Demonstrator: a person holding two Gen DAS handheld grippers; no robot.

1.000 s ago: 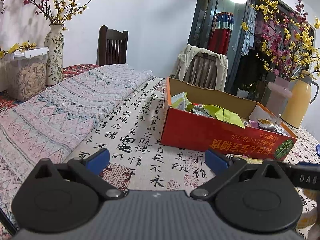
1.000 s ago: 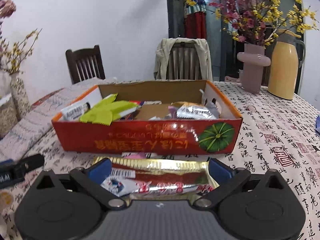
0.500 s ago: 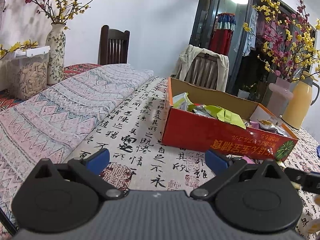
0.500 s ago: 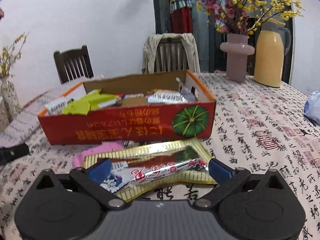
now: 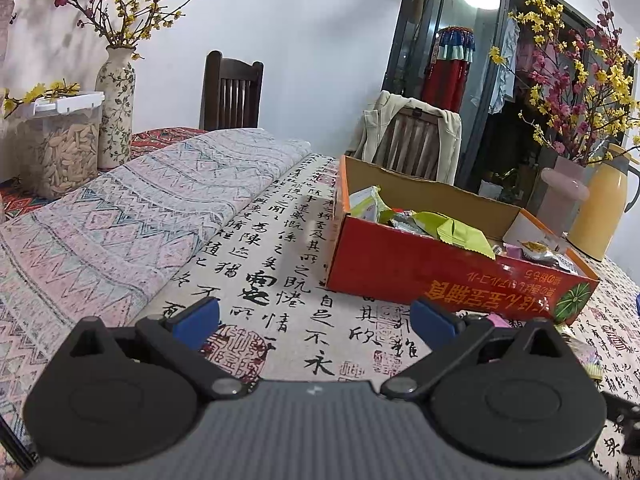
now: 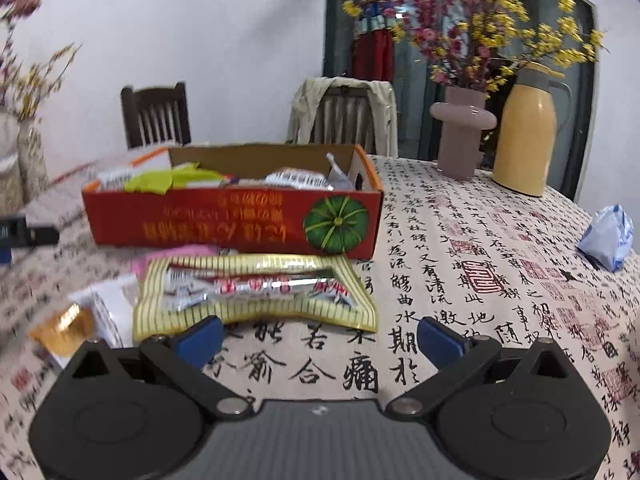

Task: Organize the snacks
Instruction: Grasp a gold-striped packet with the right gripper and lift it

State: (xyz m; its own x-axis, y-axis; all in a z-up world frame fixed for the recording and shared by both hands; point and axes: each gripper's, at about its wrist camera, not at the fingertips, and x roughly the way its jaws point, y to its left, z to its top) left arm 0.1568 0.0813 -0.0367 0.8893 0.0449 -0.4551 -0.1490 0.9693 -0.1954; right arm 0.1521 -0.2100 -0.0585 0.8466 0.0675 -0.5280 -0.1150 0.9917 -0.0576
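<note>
Surface: table covered w/ a cream cloth printed in black calligraphy and red seal stamps (image 6: 472, 264). In the left wrist view a second, woven cloth w/ pink-and-blue zigzag pattern (image 5: 120, 216) overlaps it on the left side, edge folded thick.

Room: white wall, dark glazed door, two dark wooden slat-back chairs; one chair carries a beige jacket (image 6: 344, 112).

Task items:
- Red open-top cardboard box w/ green pumpkin print (image 6: 232, 220), rectangular, plain brown inside. Holds crinkled foil and plastic snack packs, incl. a lime-green wrapper (image 5: 460, 232).
- Flat gold-striped foil snack packet (image 6: 256, 300) lies on the cloth just in front of the box, w/ a silver-and-red snack stick pack (image 6: 260, 286) on top of it.
- Small white packet (image 6: 108, 304) and small gold packet (image 6: 64, 330) lie near its left end; pink packet (image 6: 176, 254) partly under it. This view is motion-blurred; labels unreadable.

Other items: matte pink vase w/ wide collar (image 6: 462, 136) holding pink/yellow blossom branches, beside a smooth yellow thermos jug (image 6: 528, 128). Crumpled white-blue bag (image 6: 608, 236) well apart at right. Clear plastic lidded container of pale seeds (image 5: 60, 144) next to a floral ceramic vase (image 5: 116, 108).

Grippers:
- Left gripper (image 5: 316, 320): blue pads spread wide, nothing held, above bare cloth, left of the box.
- Right gripper (image 6: 320, 338): pads spread wide, nothing held, just short of the gold-striped packet.
</note>
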